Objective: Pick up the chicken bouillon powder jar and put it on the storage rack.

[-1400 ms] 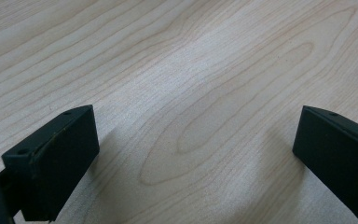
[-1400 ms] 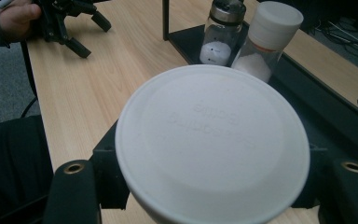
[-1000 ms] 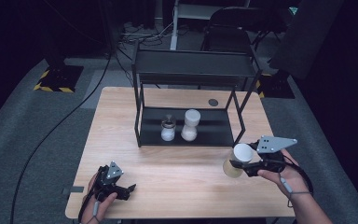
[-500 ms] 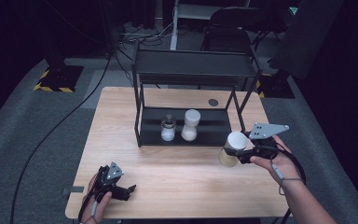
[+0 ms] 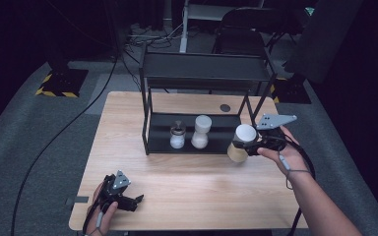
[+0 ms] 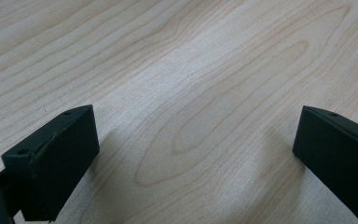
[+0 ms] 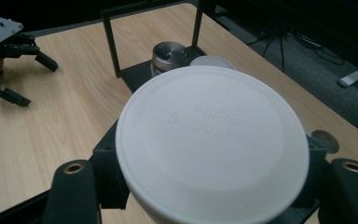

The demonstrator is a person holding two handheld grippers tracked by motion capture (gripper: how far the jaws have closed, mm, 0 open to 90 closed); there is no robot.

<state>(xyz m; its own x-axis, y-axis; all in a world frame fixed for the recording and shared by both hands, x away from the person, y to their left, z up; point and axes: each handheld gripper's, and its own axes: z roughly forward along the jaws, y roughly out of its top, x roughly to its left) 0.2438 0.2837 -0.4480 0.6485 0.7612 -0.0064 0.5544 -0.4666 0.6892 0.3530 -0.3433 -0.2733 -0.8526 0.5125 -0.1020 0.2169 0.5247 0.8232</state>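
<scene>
A tan jar with a white lid (image 5: 244, 139) hangs just above the table (image 5: 187, 182), at the right front corner of the black rack (image 5: 204, 73). My right gripper (image 5: 241, 146) is shut on it from the right side. In the right gripper view the white lid (image 7: 212, 140) sits between the black fingers (image 7: 72, 186). On the rack's lower shelf stand a metal-topped shaker (image 5: 177, 135) and a white-topped jar (image 5: 201, 132). My left gripper (image 5: 133, 200) rests on the table's front left, jaws open over bare wood (image 6: 196, 158).
A small dark round disc (image 5: 225, 107) lies on the table behind the rack's right side. The rack has a top shelf (image 5: 206, 66) on thin black posts. A black cable (image 5: 64, 132) runs across the grey floor at the left.
My right gripper has carried the jar away from the person and a little left, up to the rack's right front corner. The left gripper has stayed put.
</scene>
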